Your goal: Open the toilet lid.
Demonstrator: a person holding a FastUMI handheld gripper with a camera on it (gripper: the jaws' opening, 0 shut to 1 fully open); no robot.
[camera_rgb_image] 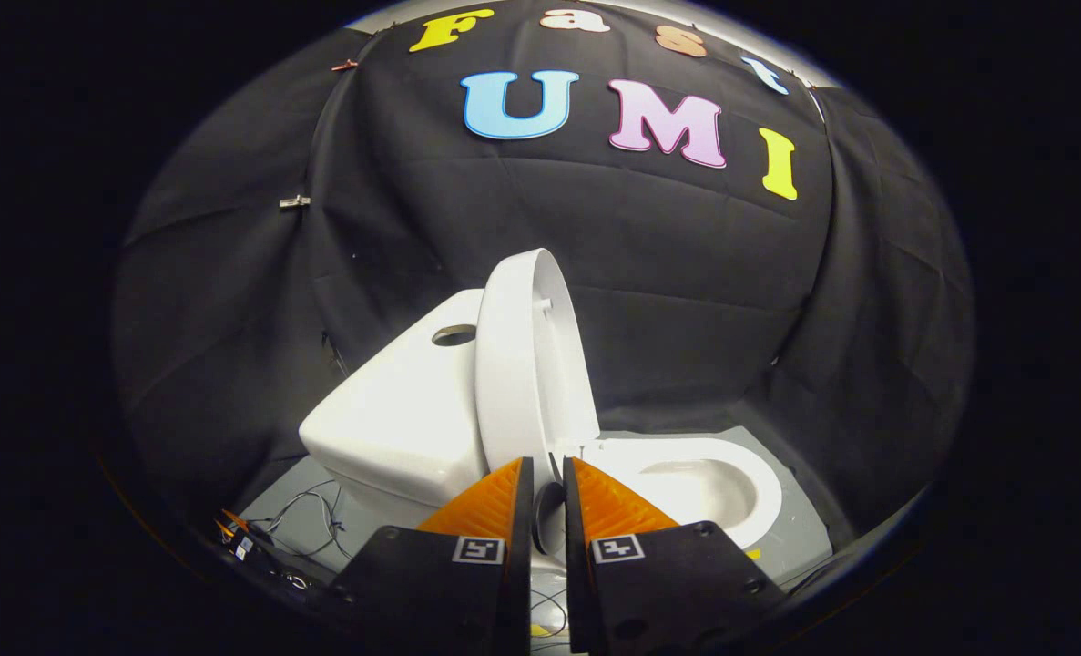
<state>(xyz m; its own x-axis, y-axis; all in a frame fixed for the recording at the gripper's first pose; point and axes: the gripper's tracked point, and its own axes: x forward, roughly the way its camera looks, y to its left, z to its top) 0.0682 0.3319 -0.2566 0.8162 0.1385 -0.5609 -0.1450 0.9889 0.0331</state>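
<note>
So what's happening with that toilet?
A person is using a hand-held gripper to open the lid of a white toilet. The toilet lid is already raised, standing nearly upright next to the tank, and the bowl is uncovered. The gripper's fingers are close together with only a narrow gap, just in front of the lid's lower edge. Whether they are pinching anything cannot be told from here.

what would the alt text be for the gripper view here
A white toilet's lid stands raised almost upright against the tank, leaving the seat and bowl uncovered. The gripper sits just short of the lid's lower edge, fingers nearly closed with a narrow gap and nothing pressed between them.
</note>
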